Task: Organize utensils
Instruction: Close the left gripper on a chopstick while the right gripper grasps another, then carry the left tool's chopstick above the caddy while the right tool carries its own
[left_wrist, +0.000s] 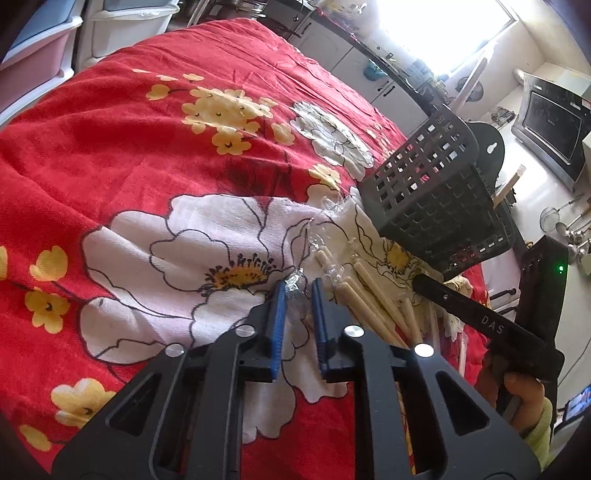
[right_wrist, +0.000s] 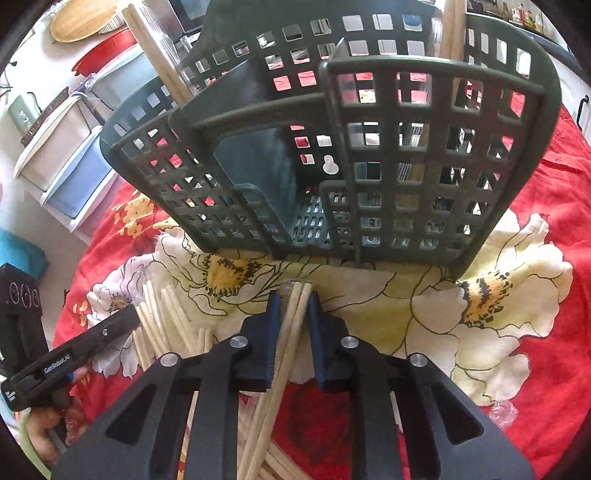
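Note:
A dark green lattice utensil basket (right_wrist: 332, 155) stands on a red flowered cloth (left_wrist: 147, 155); it also shows in the left wrist view (left_wrist: 436, 192). Wrapped wooden chopsticks stick up from its left (right_wrist: 155, 55) and right (right_wrist: 452, 33) compartments. A pile of wrapped chopsticks (left_wrist: 373, 299) lies in front of it. My right gripper (right_wrist: 293, 295) is closed on a pair of wrapped chopsticks (right_wrist: 284, 354), held just before the basket. My left gripper (left_wrist: 299, 286) hovers left of the pile, jaws slightly apart, clear wrapper plastic (left_wrist: 295, 284) at its tips.
Stacked plastic storage drawers (right_wrist: 70, 162) stand beyond the cloth's far-left edge. A counter with an oven (left_wrist: 554, 125) and hanging ladles (left_wrist: 569, 229) is to the right. The other gripper's body (left_wrist: 487, 325) crosses the lower right of the left wrist view.

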